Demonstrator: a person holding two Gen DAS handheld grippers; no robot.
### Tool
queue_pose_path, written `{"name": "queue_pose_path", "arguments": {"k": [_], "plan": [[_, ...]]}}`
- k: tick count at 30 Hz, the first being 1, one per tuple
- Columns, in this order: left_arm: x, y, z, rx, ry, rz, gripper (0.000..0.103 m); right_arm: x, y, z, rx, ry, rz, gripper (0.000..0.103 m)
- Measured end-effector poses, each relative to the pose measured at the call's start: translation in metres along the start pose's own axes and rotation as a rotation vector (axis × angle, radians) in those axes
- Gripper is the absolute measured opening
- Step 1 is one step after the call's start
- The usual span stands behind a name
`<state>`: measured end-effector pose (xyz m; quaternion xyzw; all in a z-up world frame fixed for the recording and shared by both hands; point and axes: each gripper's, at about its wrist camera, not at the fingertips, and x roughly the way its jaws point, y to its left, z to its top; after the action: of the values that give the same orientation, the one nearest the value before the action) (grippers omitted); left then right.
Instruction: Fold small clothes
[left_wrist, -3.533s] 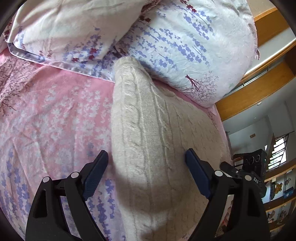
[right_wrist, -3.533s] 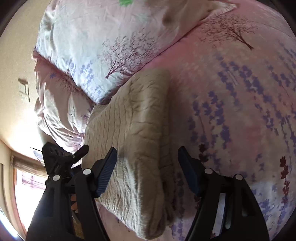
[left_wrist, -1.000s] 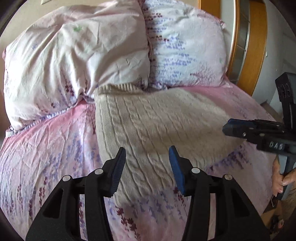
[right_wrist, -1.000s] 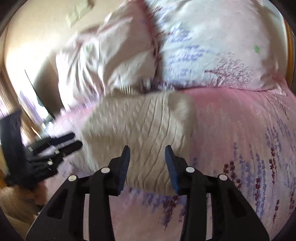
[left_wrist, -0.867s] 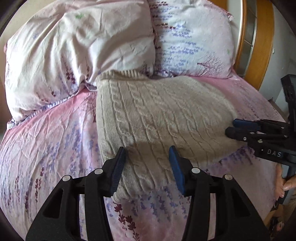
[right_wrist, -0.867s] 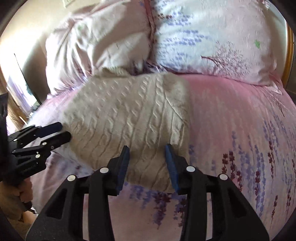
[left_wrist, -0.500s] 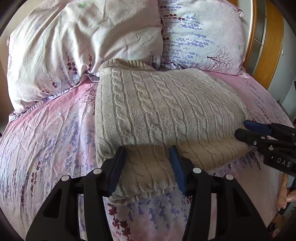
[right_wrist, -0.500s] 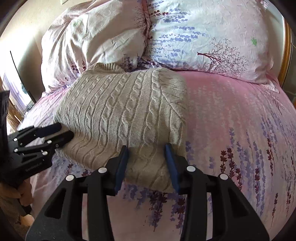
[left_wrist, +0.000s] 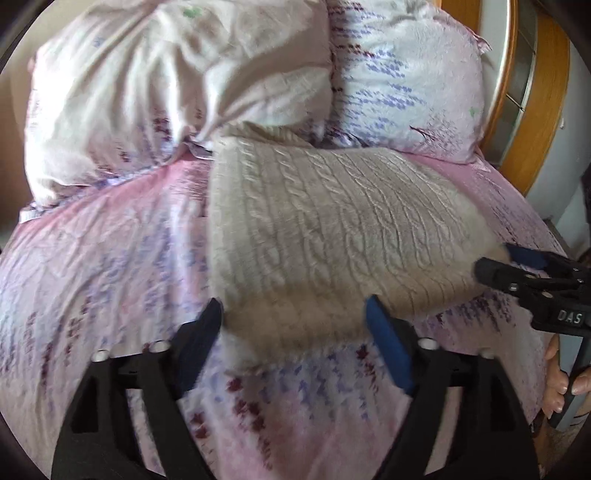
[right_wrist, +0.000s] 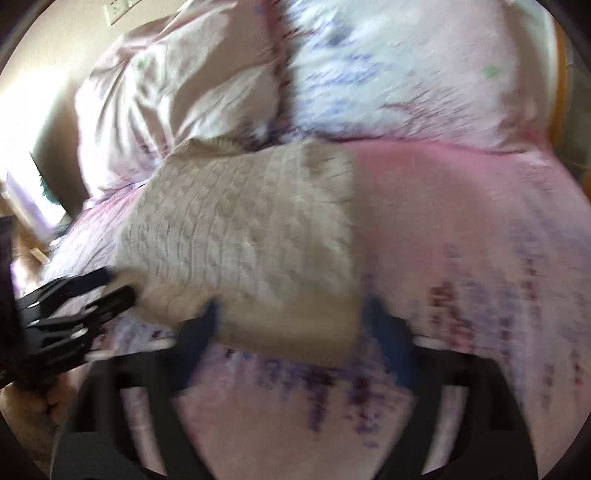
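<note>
Pink floral bed (left_wrist: 110, 236) is carrying folded cream cable-knit sweater (left_wrist: 325, 221), lying crosswise, collar touching pillows (left_wrist: 184, 74); left claw (left_wrist: 295, 332) and right claw (right_wrist: 291, 328) are gaping, clutching nothing.

both wrist views low, close, facing pillows (left_wrist: 177, 92) across bed (left_wrist: 110, 240); shared: sweater (left_wrist: 332, 229), near hem; each sees other's gripper.

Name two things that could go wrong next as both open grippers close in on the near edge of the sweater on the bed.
1. The left gripper straddles the sweater at its near hem, so it may pinch the pink sheet too.
2. The right gripper spans the other corner; uneven lifting could skew the fold. The sweater's far end touches the pillows, which may snag it.
</note>
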<state>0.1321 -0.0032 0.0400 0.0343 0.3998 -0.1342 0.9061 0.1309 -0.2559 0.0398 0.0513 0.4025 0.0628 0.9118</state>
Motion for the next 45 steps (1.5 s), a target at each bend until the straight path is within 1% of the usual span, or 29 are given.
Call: {"name": "queue_pose_path", "arguments": {"k": [1,3,5,6,8,10,11,13,16,19,21,25,28,36,45], "plan": [[-0.009,0.002,-0.004,0.000,-0.026,0.036,0.090,-0.010,0.001,-0.004,-0.010,-0.045,-0.031,0.101],[-0.022,0.004,-0.012,0.001,-0.053,0.067,0.093,-0.021,0.004,-0.010,-0.014,-0.081,-0.068,0.101],[-0.031,0.007,-0.020,-0.010,-0.053,0.095,0.102,-0.029,0.013,-0.019,-0.032,-0.090,-0.113,0.101],[-0.033,0.009,-0.023,-0.015,-0.049,0.105,0.102,-0.030,0.017,-0.023,-0.042,-0.088,-0.123,0.101],[-0.034,0.013,-0.032,-0.041,-0.028,0.103,0.102,-0.029,0.028,-0.031,-0.063,-0.073,-0.157,0.101],[-0.032,0.017,-0.038,-0.073,-0.002,0.082,0.102,-0.027,0.037,-0.037,-0.074,-0.059,-0.198,0.101],[-0.030,0.019,-0.041,-0.089,0.013,0.073,0.102,-0.026,0.040,-0.040,-0.078,-0.058,-0.203,0.101],[-0.025,0.020,-0.043,-0.099,0.031,0.086,0.102,-0.022,0.042,-0.044,-0.076,-0.046,-0.206,0.101],[-0.022,0.017,-0.045,-0.092,0.046,0.113,0.102,-0.012,0.038,-0.050,-0.032,0.012,-0.181,0.101],[-0.012,0.014,-0.048,-0.080,0.101,0.141,0.102,-0.004,0.035,-0.055,-0.010,0.054,-0.182,0.101],[-0.007,0.015,-0.051,-0.086,0.132,0.144,0.102,0.001,0.035,-0.058,-0.006,0.074,-0.170,0.101],[-0.008,0.017,-0.054,-0.104,0.119,0.145,0.102,0.003,0.039,-0.060,-0.021,0.077,-0.177,0.101],[-0.009,0.017,-0.055,-0.106,0.112,0.154,0.102,0.003,0.040,-0.061,-0.021,0.080,-0.165,0.101],[-0.010,0.017,-0.054,-0.098,0.118,0.148,0.102,0.005,0.040,-0.061,-0.025,0.088,-0.135,0.101],[-0.010,0.016,-0.054,-0.099,0.116,0.152,0.102,0.005,0.039,-0.060,-0.027,0.088,-0.134,0.101]]}}
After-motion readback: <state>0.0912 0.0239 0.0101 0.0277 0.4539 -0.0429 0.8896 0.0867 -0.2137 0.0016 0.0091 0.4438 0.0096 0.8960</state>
